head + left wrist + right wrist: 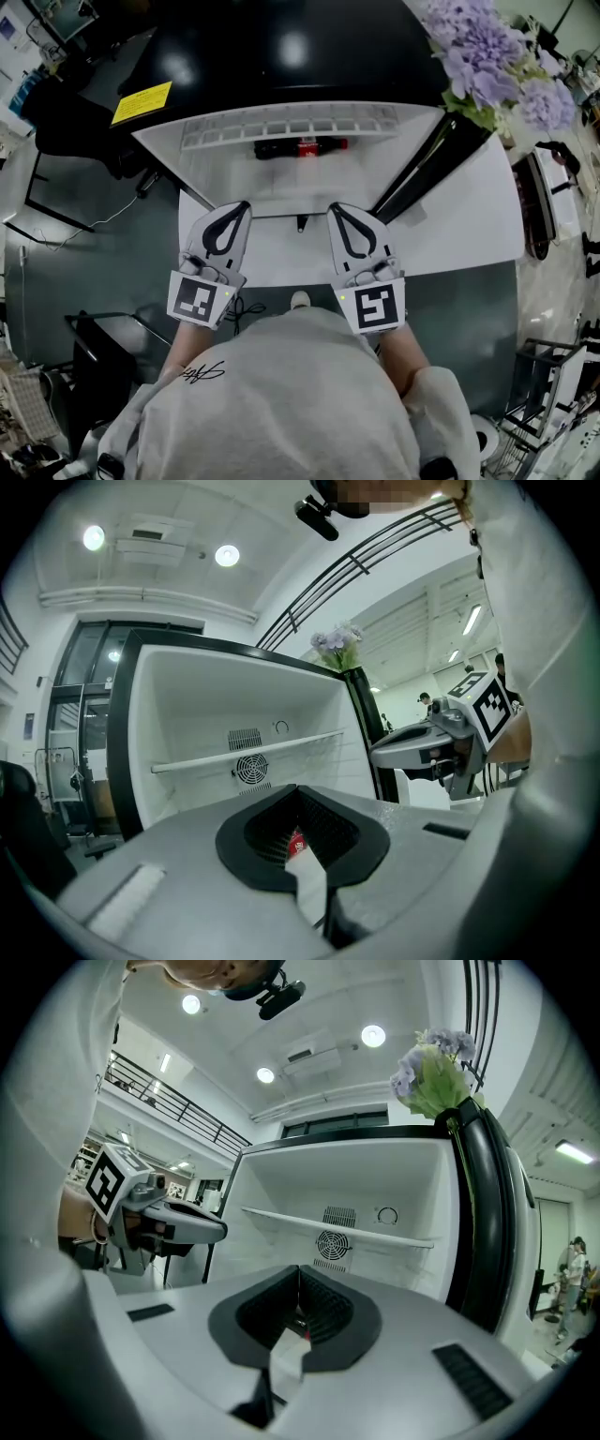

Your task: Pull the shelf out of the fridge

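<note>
Left gripper (246, 204) and right gripper (333, 206) both pressed together, tips side by side at the front edge of the white shelf (286, 255), mid-frame at the open fridge (281, 47); no telling whether a lip is pinched. Could slip off if not. Could skew and jam with uneven pulling. Might tip on leaving its rails, sending the red can (309, 145) at upper centre rolling forward.

The fridge (281, 66) stands open ahead, a bottle (300, 147) lying deep inside.
</note>
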Demonstrator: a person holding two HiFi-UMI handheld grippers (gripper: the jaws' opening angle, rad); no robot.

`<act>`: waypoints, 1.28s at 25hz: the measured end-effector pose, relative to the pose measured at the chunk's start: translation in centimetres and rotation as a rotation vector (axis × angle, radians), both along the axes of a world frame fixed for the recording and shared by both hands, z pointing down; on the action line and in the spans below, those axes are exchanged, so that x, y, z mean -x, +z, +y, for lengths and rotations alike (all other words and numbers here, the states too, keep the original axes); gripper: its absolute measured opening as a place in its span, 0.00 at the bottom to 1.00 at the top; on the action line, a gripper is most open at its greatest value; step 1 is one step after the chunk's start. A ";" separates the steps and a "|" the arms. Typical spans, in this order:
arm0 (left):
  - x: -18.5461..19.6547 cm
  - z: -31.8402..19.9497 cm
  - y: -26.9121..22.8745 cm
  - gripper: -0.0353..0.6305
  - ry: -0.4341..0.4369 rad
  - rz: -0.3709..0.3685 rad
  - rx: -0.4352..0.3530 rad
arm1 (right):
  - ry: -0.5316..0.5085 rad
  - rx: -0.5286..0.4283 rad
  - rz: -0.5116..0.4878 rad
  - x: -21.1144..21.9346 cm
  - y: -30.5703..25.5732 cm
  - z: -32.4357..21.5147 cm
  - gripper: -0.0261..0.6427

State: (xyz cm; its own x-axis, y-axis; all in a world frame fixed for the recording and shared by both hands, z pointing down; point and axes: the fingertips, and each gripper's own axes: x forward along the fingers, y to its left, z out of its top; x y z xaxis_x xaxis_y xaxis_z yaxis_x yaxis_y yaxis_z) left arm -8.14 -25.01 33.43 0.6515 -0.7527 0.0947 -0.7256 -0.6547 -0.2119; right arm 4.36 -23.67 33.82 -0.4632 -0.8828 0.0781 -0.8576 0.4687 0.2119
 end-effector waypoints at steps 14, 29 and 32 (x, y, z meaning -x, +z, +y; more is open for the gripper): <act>-1.4 -1.5 -1.9 0.06 -0.038 -0.068 -0.071 | -0.048 -0.121 0.181 -0.2 -3.2 -1.6 0.06; -1.7 -2.7 -4.4 0.06 -0.097 -0.131 -0.162 | -0.084 -0.237 0.326 0.4 -4.5 -3.6 0.06; -1.8 -2.9 -4.8 0.06 -0.101 -0.149 -0.181 | -0.084 -0.242 0.349 0.3 -4.8 -4.0 0.06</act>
State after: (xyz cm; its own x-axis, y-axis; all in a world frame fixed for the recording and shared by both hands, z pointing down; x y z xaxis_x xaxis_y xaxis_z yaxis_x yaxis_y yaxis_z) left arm -6.34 -27.88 28.64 0.5612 -0.8266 0.0420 -0.7373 -0.5223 -0.4284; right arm 4.09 -27.71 29.05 -0.5167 -0.8553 0.0384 -0.6758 0.4349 0.5951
